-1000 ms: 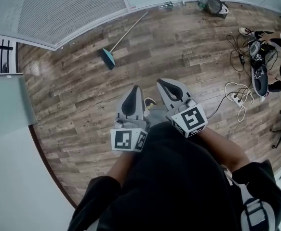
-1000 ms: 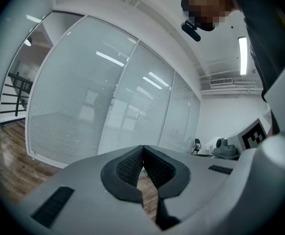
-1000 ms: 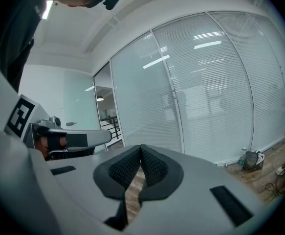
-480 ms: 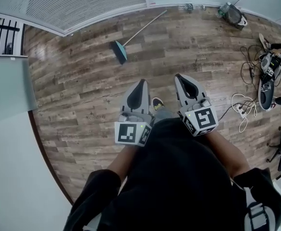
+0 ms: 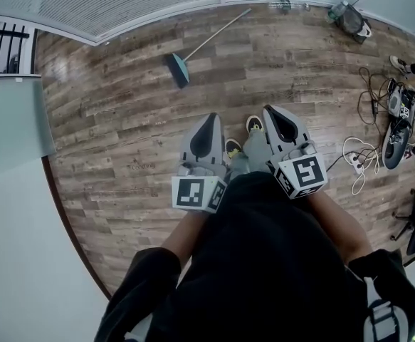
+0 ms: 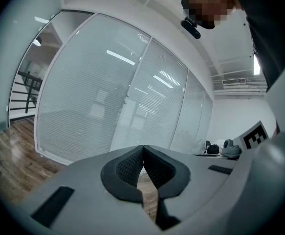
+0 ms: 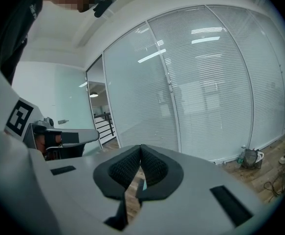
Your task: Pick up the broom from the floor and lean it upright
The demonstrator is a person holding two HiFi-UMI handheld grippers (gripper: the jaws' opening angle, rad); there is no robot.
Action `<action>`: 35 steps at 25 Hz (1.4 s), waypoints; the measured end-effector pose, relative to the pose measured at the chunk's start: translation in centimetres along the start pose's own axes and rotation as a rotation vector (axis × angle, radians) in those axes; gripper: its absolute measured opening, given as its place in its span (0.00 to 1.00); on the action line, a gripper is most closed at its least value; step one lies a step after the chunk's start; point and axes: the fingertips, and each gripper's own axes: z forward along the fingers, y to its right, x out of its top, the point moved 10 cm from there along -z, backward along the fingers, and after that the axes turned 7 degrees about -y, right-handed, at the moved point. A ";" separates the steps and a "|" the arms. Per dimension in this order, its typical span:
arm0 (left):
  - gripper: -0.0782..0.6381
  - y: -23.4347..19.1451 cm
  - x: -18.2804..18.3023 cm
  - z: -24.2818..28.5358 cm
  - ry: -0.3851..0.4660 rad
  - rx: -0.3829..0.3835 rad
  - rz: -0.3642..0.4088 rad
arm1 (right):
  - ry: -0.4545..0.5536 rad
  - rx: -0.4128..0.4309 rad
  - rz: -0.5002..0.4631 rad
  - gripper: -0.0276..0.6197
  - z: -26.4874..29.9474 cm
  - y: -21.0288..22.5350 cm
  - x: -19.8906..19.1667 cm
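Observation:
The broom point(image 5: 193, 53) lies flat on the wooden floor near the glass wall, its teal head point(image 5: 179, 70) towards me and its pale handle running up and right. My left gripper point(image 5: 208, 117) and right gripper point(image 5: 270, 110) are held side by side in front of my body, well short of the broom. Both are shut with nothing between the jaws. In the left gripper view the left gripper point(image 6: 142, 148) shows its black pads pressed together. The right gripper point(image 7: 141, 148) looks the same in its own view, with a sliver of the teal broom head point(image 7: 141, 185) seen below the pads.
A glass wall with blinds point(image 5: 122, 2) runs along the far side. A bag point(image 5: 351, 18) sits at the wall's right end. Cables and a power strip point(image 5: 355, 159) plus shoes and gear point(image 5: 398, 123) lie at the right. A stair rail point(image 5: 1, 48) is at the left.
I have walked closer to the broom; it sits nearer the middle of the head view. Both grippers moved forward together and stayed shut.

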 end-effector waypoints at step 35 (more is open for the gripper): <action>0.14 5.6 5.2 12.1 -0.014 0.083 0.103 | 0.086 0.090 0.083 0.07 4.6 14.3 4.0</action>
